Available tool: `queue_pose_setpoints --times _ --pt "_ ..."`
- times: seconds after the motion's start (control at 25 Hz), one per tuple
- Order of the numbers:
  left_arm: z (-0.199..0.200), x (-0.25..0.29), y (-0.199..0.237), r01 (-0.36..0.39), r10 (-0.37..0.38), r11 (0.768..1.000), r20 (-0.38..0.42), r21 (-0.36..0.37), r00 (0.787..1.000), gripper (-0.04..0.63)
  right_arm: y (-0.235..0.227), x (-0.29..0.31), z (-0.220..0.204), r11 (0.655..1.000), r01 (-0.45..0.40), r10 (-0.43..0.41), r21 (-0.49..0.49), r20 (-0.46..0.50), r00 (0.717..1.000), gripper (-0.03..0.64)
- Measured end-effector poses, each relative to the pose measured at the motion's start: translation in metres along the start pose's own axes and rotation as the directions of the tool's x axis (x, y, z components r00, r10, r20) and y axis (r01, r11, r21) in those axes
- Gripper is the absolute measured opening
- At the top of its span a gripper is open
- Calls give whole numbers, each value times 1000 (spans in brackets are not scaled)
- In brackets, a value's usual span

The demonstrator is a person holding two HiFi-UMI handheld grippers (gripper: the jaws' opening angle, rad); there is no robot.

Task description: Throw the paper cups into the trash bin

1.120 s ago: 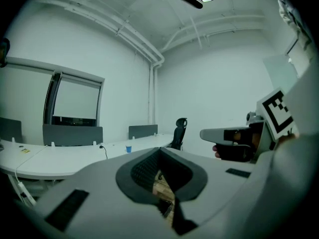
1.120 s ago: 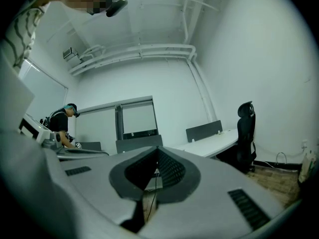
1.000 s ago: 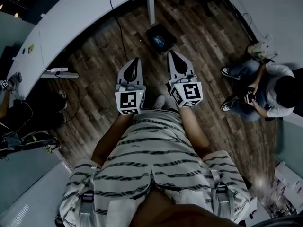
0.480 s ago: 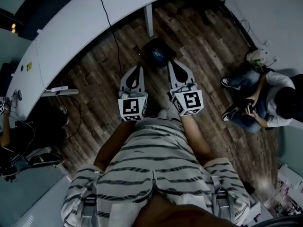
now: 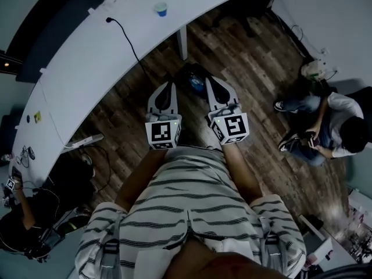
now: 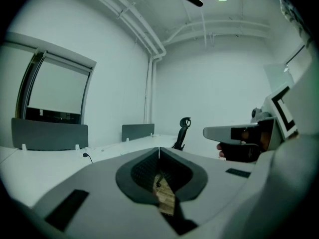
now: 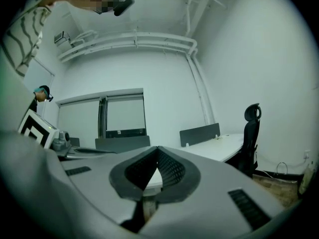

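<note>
At top centre of the frame, a paper cup (image 5: 161, 8) stood on the counter (image 5: 99, 51). The left gripper (image 5: 169, 85) and right gripper (image 5: 211, 81) hung short of it, jaws closed and empty. This looked like the approach; next, reach in and open the jaws round the cup.

A long white desk (image 5: 87, 68) bars the way ahead and to the left. Its leg (image 5: 183, 39) stands just beyond a dark bin (image 5: 195, 79) on the floor. A seated person (image 5: 328, 127) blocks the right. Between desk and person, the wooden floor (image 5: 250, 63) lies open. The desktop holds only a cable (image 5: 125, 39) and a paper cup (image 5: 161, 8).
</note>
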State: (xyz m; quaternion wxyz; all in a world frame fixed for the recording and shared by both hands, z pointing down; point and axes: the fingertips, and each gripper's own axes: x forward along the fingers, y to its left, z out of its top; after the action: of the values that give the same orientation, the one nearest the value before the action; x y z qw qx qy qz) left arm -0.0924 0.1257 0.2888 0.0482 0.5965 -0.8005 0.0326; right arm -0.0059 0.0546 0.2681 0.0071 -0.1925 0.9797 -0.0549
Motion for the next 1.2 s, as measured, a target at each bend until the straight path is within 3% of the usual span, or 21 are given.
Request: queue_pose_setpoints --times 0.32,0.72,1.2 --pt "10 64 74 121 -121 993 -14 0 993 25 9 90 6 995 103 -103 -1 0 995 9" --pt "8 115 107 242 -242 970 -26 5 970 26 3 138 9 972 235 -235 9 4 972 9" --pt "-5 150 118 241 -242 970 -70 -16 968 26 -19 160 -1 966 259 -259 14 -11 966 9"
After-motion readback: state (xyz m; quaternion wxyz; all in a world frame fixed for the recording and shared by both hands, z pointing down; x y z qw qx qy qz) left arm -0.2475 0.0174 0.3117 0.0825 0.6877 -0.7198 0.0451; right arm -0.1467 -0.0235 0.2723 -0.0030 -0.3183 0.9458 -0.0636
